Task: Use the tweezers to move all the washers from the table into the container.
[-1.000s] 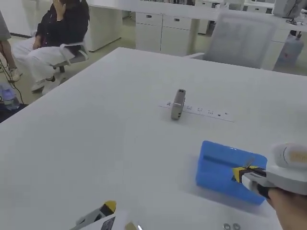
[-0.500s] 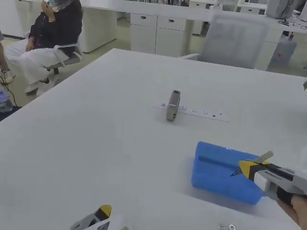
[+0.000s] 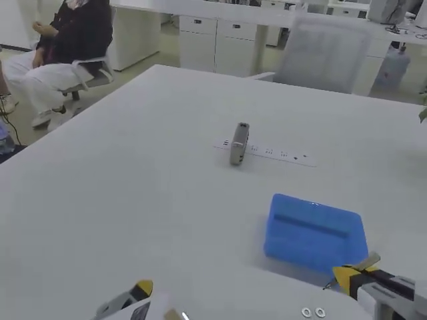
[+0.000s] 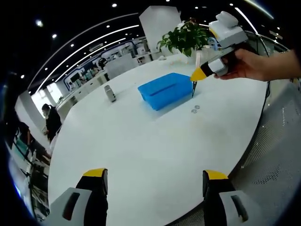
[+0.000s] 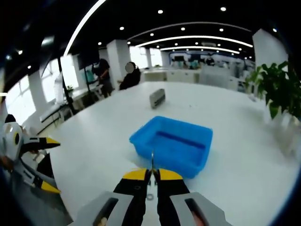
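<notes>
- Two washers (image 3: 306, 312) are seen flat on the table (image 3: 133, 200), side by side, just beside the container (image 3: 303, 248) on its near side, outside it.
- No washers can be made out inside the container, so the transfer is judged not yet started.
- Right gripper (image 5: 152, 175): jaws are pressed together on the tweezers (image 5: 152, 162), with the tips pointing towards the container's near wall.
- Left gripper (image 4: 155, 173): jaws are spread wide with nothing held, well apart from the container.
- Handling, as judged:
  - The washers are expected to be thin, stiff, light and slippery metal.
  - Lying flat, they are likely to skate away when nudged.
  - A grip across the ring, one tip through the hole and one outside the rim, is preferred.
  - Each washer is likely to drop if the squeeze is relaxed.
- The left gripper view gives a side-on look, showing the tweezer tips off the table, between the washers and the container.
- The right gripper view shows the tweezers' seating between the jaws and the container's interior, but the washers are mostly hidden by its own jaws.
- The head view shows the washers' spacing clearly.
</notes>
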Demonstrator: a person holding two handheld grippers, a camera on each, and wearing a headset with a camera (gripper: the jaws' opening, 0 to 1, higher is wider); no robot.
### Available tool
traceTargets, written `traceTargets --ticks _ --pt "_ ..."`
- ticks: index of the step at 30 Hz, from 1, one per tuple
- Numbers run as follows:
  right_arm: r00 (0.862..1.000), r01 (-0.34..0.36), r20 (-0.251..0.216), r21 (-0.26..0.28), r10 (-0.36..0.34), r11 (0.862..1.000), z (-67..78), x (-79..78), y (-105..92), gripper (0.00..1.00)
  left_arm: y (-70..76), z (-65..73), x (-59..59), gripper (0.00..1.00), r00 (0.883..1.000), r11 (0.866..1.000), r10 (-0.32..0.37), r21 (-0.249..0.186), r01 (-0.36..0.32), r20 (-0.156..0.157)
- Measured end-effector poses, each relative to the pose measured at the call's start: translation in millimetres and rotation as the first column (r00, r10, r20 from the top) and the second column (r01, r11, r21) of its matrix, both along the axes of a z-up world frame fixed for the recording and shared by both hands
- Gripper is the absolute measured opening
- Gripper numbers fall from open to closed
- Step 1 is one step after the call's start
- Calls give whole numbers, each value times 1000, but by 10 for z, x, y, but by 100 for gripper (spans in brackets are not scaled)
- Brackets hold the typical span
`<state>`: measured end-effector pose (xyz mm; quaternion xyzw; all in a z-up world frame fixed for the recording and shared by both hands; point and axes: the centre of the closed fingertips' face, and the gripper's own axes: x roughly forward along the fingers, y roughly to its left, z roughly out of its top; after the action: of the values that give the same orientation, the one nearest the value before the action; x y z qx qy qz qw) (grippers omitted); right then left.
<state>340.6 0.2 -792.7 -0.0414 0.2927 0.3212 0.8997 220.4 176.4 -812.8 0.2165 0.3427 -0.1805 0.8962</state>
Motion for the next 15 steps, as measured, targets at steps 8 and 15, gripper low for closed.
traceTargets --ticks 8,15 --pt "1000 -16 -23 -40 15 999 -135 -67 -14 3 9 4 -2 85 1000 1000 4 3 -4 1" --pt "999 -15 -38 -49 13 999 -231 -50 -27 4 14 0 -3 85 1000 1000 6 6 -6 -1"
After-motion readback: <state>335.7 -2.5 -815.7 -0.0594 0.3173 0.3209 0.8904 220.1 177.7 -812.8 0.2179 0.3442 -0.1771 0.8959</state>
